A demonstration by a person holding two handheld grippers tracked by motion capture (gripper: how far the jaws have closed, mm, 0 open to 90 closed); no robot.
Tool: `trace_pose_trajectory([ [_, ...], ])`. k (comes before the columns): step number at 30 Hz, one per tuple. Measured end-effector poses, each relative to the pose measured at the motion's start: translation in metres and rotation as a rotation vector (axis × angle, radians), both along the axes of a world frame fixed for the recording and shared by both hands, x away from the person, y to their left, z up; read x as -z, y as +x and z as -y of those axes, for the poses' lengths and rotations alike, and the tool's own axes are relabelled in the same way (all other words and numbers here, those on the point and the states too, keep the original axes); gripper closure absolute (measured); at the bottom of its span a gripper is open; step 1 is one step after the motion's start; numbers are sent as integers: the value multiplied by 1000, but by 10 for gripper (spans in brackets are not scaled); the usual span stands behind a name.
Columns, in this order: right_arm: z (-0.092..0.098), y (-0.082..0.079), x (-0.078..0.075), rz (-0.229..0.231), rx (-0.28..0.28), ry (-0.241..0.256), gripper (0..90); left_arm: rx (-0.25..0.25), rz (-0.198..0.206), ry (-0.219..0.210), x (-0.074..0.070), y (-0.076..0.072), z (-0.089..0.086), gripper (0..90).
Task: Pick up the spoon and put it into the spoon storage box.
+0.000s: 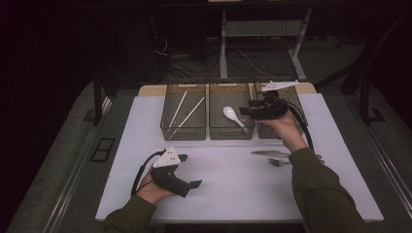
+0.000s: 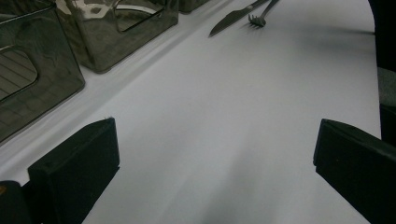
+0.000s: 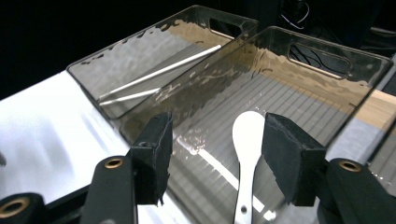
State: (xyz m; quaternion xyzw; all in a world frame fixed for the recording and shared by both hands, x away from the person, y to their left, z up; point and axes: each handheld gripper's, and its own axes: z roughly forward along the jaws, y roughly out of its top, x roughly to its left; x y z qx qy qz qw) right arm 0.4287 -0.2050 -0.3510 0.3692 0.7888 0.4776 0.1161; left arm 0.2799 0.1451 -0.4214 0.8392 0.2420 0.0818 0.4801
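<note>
Near the table's front-left corner we rest the left gripper (image 1: 194,184), jaws wide apart. Knife (image 1: 270,153) and fork (image 1: 279,162) lie toward the right edge. Farther back, our right gripper (image 3: 215,154), jaws apart, hovers over the white spoon (image 3: 247,154) in the middle bin (image 1: 231,132).

Wide-apart black fingers (image 2: 74,172) frame white table (image 2: 224,130); knife (image 2: 233,17) and fork (image 2: 259,17) beyond.
</note>
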Motion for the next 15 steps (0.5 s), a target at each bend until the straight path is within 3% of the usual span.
trace_pose_trajectory([
  [15,34,-44,7,10,-21,14,429,5,7,6,0,0,-1,0],
])
